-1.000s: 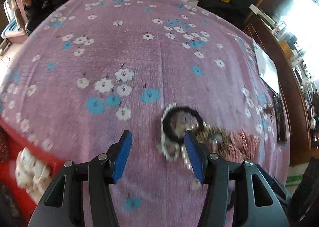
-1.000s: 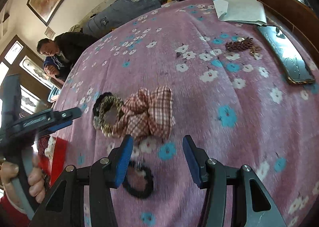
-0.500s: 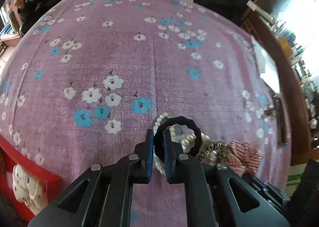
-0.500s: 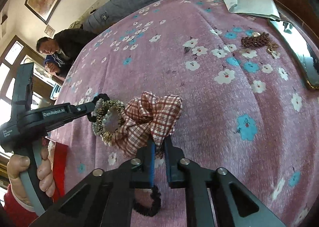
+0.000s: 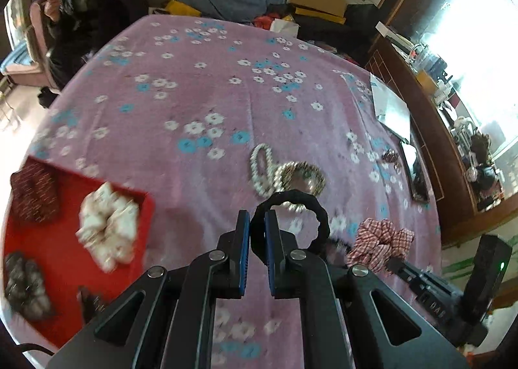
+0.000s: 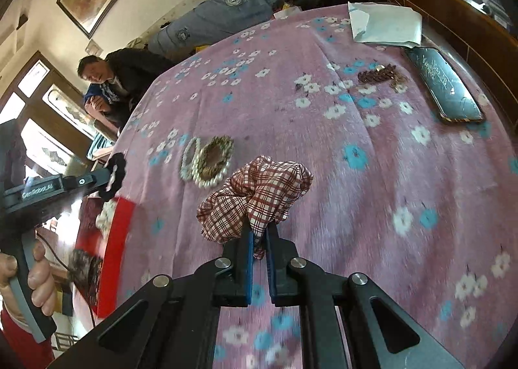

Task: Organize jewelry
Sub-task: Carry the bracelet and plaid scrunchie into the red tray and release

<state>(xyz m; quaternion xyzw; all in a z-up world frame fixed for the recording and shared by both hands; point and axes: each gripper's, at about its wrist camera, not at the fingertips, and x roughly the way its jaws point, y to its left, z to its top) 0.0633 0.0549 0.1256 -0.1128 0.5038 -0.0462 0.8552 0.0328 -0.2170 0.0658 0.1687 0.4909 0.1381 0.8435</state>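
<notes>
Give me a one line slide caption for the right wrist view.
Right gripper shut on a plaid scrunchie above the floral tablecloth, pearl bracelets beyond.

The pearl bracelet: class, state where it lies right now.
In the left wrist view the pearl bracelet lies on the purple cloth, centre-right, touching the leopard-print ring on its right.

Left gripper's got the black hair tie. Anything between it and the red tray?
Nothing visible. The left gripper holds the black hair tie above bare cloth; the red tray lies to its left, already holding scrunchies.
</notes>
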